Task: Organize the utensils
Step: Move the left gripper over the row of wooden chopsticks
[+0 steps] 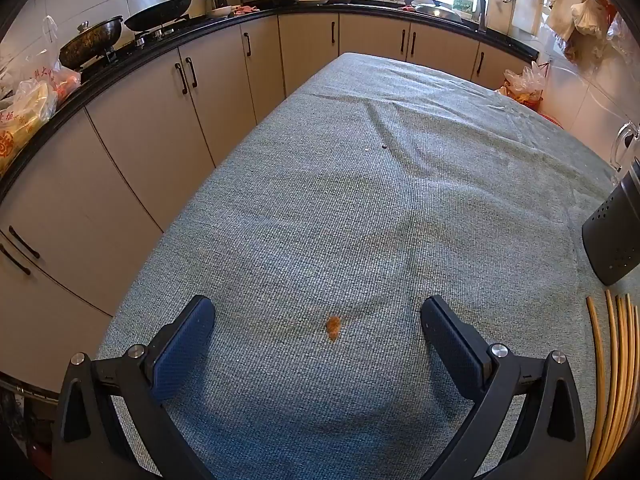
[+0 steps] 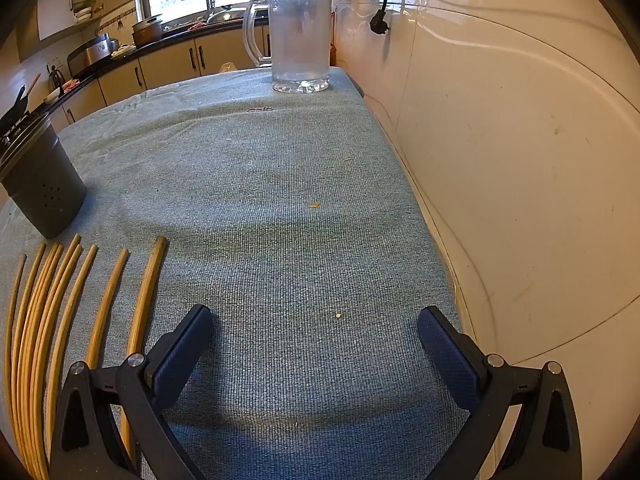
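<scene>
The left gripper (image 1: 318,322) is held with its jaws wide apart and nothing between them, low over the grey cloth (image 1: 360,208), where a small orange stain (image 1: 333,328) is seen between the fingers. The right gripper (image 2: 316,330) is likewise spread and empty over the same cloth. The chopsticks (image 2: 60,320) are laid side by side on the cloth, just beside the right gripper's left finger — in the left view they are seen at the far right edge. A dark perforated holder (image 2: 42,188) is set upright just beyond their tips. Farther off, a clear jug (image 2: 300,36) is stood near the tiled wall (image 2: 520,160).
</scene>
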### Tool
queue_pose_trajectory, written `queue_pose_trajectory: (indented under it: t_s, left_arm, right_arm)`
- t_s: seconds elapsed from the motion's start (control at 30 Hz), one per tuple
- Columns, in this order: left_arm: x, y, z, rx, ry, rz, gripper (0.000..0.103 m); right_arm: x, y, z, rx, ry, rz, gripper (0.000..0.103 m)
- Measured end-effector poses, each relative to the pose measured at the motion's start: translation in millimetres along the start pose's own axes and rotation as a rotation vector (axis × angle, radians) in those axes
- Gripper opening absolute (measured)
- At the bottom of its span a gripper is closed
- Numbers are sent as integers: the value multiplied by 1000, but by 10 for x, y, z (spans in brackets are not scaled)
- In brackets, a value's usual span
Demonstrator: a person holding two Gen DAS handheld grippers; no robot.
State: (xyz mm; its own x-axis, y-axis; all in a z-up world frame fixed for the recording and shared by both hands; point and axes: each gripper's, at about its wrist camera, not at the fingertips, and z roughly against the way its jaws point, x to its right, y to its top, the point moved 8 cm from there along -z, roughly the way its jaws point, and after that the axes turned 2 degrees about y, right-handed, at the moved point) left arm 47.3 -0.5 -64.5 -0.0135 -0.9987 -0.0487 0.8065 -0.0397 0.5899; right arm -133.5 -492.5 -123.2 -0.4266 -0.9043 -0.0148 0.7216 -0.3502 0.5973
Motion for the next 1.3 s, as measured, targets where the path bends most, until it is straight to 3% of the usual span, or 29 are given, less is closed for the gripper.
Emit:
queue_pose_trajectory:
  t_s: [0.53,0.67,0.9,1.0,1.13,1.23,1.3]
  left_arm:
    - [42,-65,97,18,35,31,103]
    - [145,-144,437,89,-2,32,103]
    - [304,-157,1272,280,-42,51,103]
    - [367,-143,1544,334,-43,54,103]
    - [424,-198,1792,323,-64,50,103]
    - [398,-249,2015,363,-55,61,103]
    - [371,-281,2226,423,-50,77,103]
  right_arm:
    - [-6,-17,-15,-29,10,2,103]
    - [-18,-14,17,-34,8,4,103]
    - [45,-171,275,-2,-11,-57,100]
    - [24,-202,629,83,-5,-80,100]
    - [-67,-199,1126,215,-2,-84,100]
    - [-171,-199,1665,377,-17,-72,100]
    - [-235,-223,2128,532,-54,-67,100]
